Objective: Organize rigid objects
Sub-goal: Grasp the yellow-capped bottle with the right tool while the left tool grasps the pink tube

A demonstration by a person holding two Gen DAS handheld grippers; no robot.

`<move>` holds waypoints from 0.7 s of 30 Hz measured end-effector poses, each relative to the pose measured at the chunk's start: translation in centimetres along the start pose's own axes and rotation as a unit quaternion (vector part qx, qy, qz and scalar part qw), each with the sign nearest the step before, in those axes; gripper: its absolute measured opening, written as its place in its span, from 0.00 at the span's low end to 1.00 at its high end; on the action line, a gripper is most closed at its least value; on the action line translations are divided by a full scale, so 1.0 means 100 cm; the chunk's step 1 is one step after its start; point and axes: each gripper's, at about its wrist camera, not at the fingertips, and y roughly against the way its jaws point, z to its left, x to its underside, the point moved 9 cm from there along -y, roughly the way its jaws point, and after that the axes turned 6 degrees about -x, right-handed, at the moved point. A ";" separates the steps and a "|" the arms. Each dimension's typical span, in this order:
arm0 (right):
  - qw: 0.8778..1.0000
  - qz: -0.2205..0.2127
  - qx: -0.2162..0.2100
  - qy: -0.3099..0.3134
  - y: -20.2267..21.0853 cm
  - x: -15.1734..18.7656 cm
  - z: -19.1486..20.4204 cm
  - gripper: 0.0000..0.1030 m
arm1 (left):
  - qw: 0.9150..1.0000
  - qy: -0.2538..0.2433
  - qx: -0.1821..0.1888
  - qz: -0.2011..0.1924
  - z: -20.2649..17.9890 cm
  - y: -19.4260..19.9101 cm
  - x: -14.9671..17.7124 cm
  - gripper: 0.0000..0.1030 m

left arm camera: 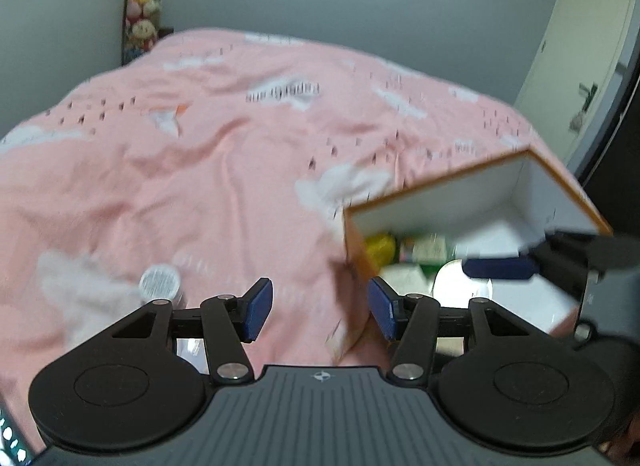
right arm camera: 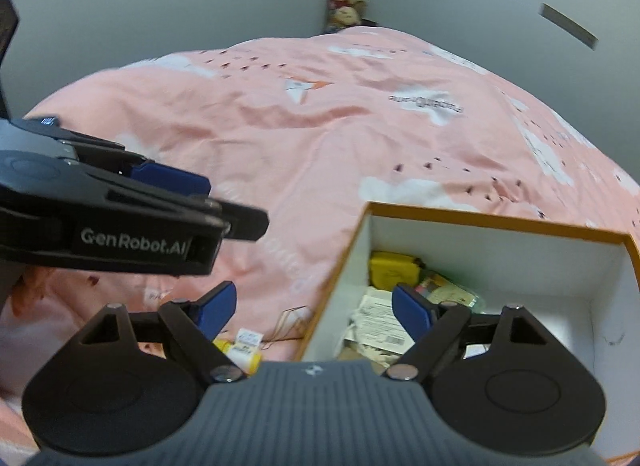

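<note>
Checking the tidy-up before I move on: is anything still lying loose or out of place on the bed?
Yes. A foil-topped round container lies on the pink bedspread left of the box, and small yellow and white packets sit just outside the box's left wall. Neither gripper holds anything.

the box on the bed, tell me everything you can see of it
The box is an open, lidless rectangular carton, apparently stiff card: orange outside and along the rim, plain white inside. It sits upright on the pink bedspread near the bed's edge. One end holds a jumble of small things, among them a yellow pack and printed paper packets; the other end shows bare white floor. Nothing grips it.
</note>
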 end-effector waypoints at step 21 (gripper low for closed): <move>0.963 0.142 -0.110 0.202 -0.056 0.034 0.057 0.49 | 0.986 -0.065 -0.002 0.156 0.034 -0.018 0.082 0.61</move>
